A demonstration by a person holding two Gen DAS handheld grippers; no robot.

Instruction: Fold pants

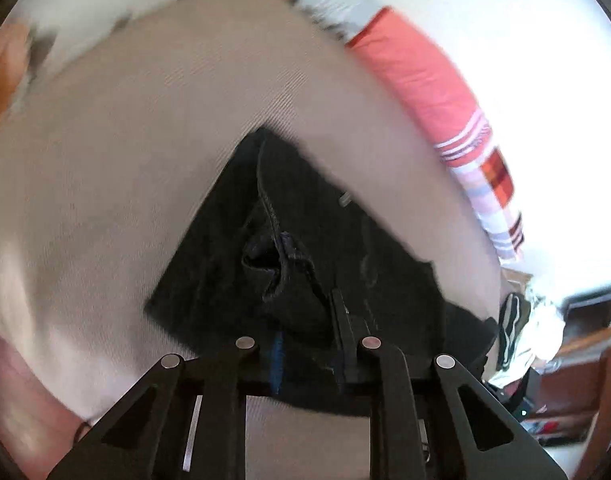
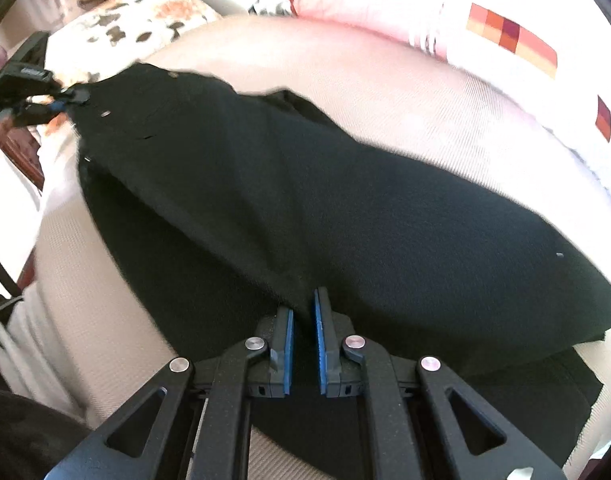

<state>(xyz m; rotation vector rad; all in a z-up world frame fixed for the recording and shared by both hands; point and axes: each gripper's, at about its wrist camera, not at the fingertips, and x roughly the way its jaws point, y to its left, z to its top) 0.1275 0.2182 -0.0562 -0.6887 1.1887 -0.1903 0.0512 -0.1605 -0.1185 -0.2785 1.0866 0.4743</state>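
Observation:
Black pants lie stretched across a beige bed sheet. In the right wrist view my right gripper is shut on a fold of the pants' near edge, the cloth pinched between the blue pads. My left gripper shows at the far left of that view, gripping the other end of the pants. In the left wrist view the left gripper holds bunched black pants cloth with a seam running away from it; its fingers are mostly buried in the cloth.
A coral and checked pillow lies along the sheet's far edge, also in the right wrist view. A floral brown-and-orange cushion sits at the back left. Crumpled clothes and wooden furniture are at the right.

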